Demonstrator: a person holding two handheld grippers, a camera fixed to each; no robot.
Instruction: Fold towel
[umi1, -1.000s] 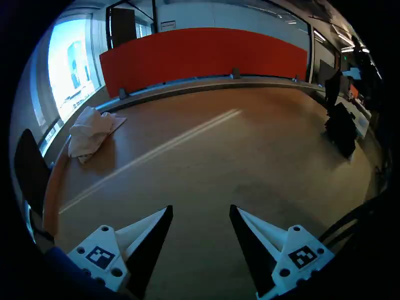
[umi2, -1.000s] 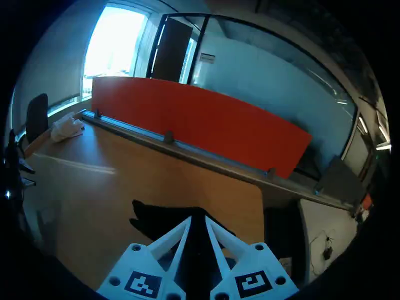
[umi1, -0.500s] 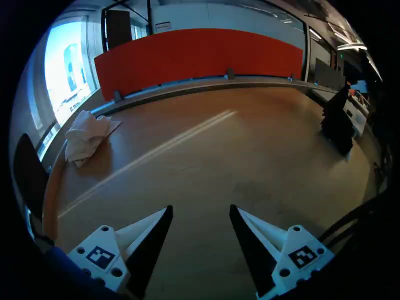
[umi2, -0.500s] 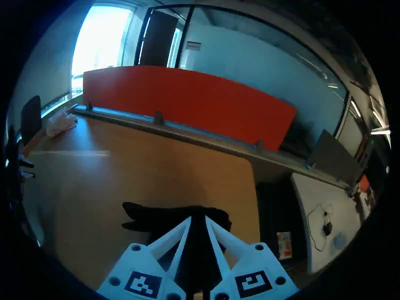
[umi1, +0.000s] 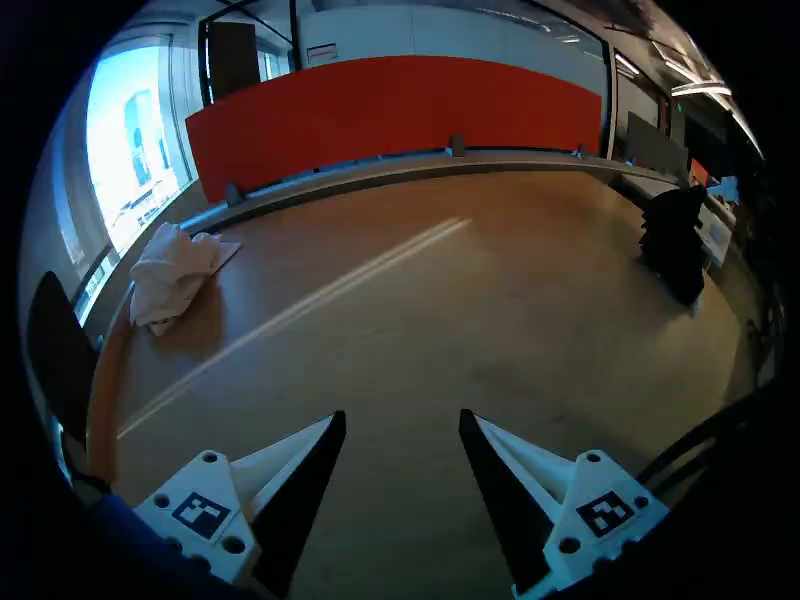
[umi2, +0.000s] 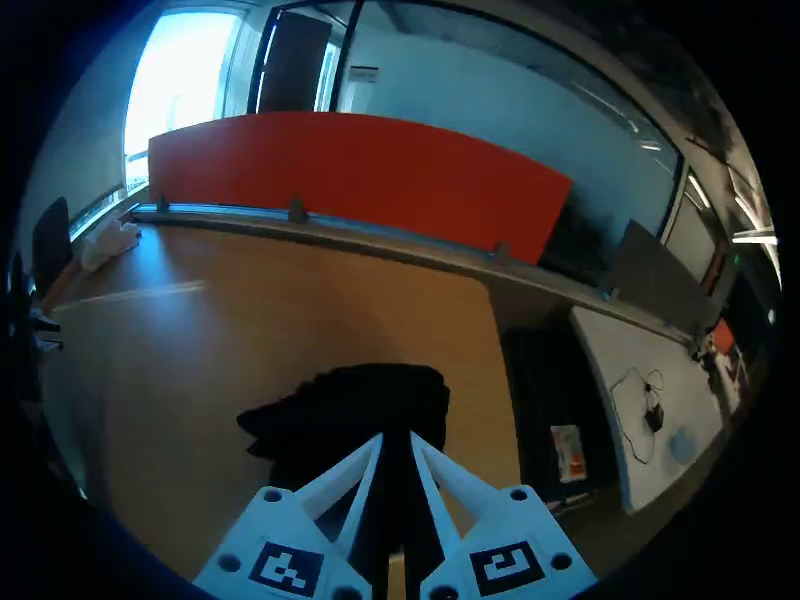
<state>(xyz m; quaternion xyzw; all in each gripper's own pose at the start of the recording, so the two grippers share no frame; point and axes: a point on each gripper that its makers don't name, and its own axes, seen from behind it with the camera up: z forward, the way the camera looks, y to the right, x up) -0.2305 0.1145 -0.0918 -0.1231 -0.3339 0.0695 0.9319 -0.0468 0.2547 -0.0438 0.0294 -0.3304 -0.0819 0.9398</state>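
left white two-finger gripper hangs low over the desk, fingers wide apart and empty, probably waiting for a corner. right white two-finger gripper looks pinched together on the black bunched-up towel, heaped near one edge of the smooth brown wooden table. a crumpled white cloth lies farther off by the long red partition, with a bright window beyond.

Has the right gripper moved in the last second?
Yes. The right gripper, shut on the black towel, swung right: the orange partition slid left in its view.
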